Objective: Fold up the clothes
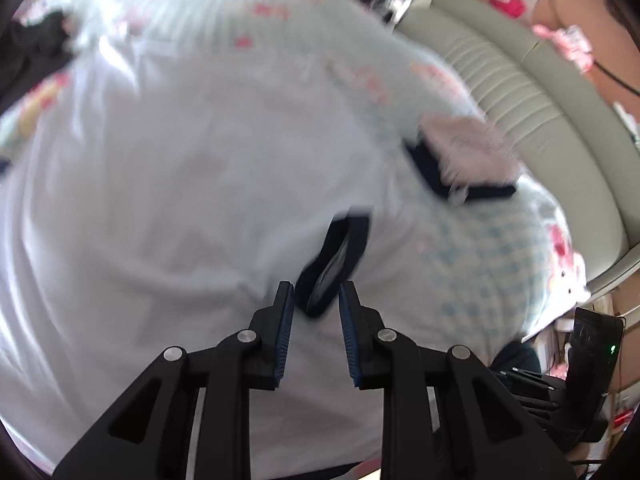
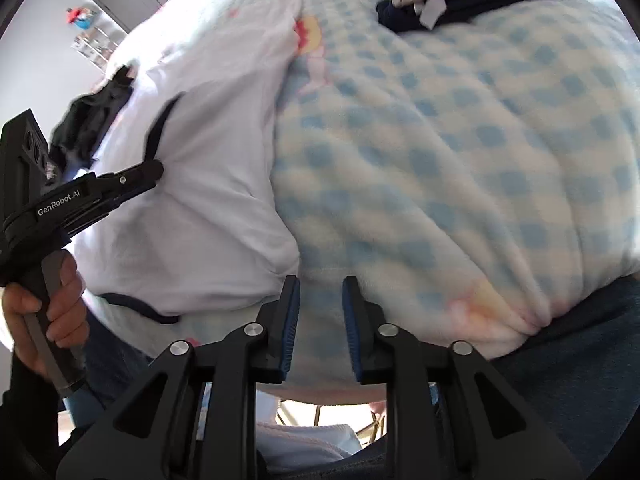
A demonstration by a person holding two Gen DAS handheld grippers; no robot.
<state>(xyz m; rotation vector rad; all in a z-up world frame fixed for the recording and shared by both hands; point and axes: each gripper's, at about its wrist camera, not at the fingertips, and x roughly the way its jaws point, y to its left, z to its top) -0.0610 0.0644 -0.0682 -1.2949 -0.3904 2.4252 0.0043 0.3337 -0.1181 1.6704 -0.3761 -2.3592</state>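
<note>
White cotton T-shirt with navy-blue neck trim [image 1: 168, 184] spread flat over a fleecy blanket in pale blue and cream checks [image 2: 460, 152], navy collar [image 1: 334, 264] lying just ahead of the left gripper [image 1: 316, 304]. Left gripper released, blue-padded jaws apart above the shirt, collar between and just beyond the tips, nothing pinched. Right gripper [image 2: 320, 300] likewise released, jaws apart with only blanket showing in the gap, poised over the checked fleece just beside the shirt's right edge. From the right wrist, left gripper seen side-on over the white shirt, held by a hand [image 2: 44, 308] wrapped round its grey handle. Folded pile of pink and navy garments [image 1: 468, 156] resting on the blanket beyond the shirt. Dark crumpled garment [image 2: 94, 116] at the shirt's far side. Cream ribbed padded headboard [image 1: 532, 92] curving along the blanket's edge.
</note>
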